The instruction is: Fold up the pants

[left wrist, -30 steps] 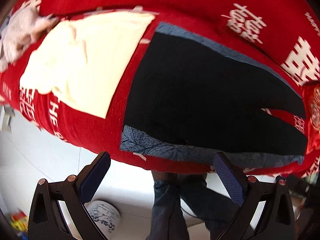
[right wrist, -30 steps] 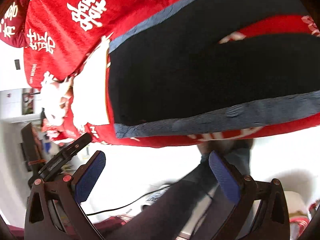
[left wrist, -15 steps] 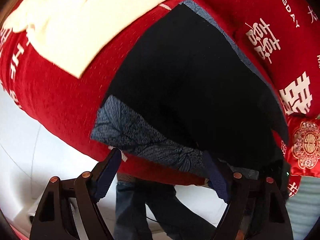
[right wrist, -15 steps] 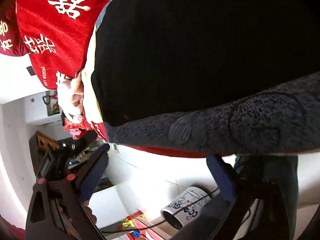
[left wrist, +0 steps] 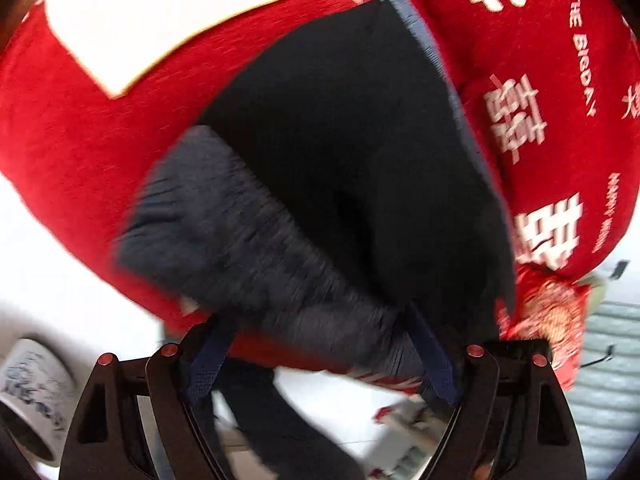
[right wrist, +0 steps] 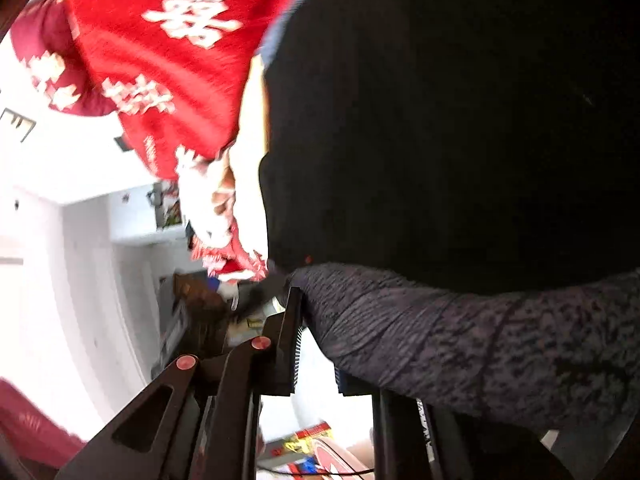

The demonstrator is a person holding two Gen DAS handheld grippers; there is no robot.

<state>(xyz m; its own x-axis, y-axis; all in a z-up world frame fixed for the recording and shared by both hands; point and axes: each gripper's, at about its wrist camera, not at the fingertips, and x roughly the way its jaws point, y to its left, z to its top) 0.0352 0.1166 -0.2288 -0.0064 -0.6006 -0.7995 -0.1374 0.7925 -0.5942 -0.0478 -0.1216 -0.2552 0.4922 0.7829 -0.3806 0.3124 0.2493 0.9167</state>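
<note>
In the left wrist view the black pants (left wrist: 352,152) lay spread on a red bedcover (left wrist: 80,152) printed with white characters, their grey patterned waistband (left wrist: 240,240) nearest the camera at the bed's edge. A cream cloth (left wrist: 180,12) lay on the cover beyond the pants, to the upper left. A red embroidered cushion (left wrist: 548,312) sat at the right edge of the bed, and a white cup with blue drawing (left wrist: 32,392) stood on the pale floor at lower left. Neither the cushion nor the cup appeared in the other view. The left gripper (left wrist: 320,344) had its blue-padded fingers set wide, one on each side of the waistband; the band's lower edge lay between them, and the right pad (left wrist: 424,344) seemed to touch the cloth, though blur hid any firm contact.

The right wrist view sat much closer: the pants (right wrist: 460,120) filled most of the frame, with the waistband (right wrist: 480,340) running across the lower right. It alone showed a white wall and cluttered furniture (right wrist: 192,312) to the left, plus a crumpled white and pink cloth (right wrist: 208,200) by the cover (right wrist: 160,60). The right gripper (right wrist: 316,344) had narrowed its fingers to a slim gap at the end of the waistband, the cloth lying over the right finger; whether it was pinched I could not tell.
</note>
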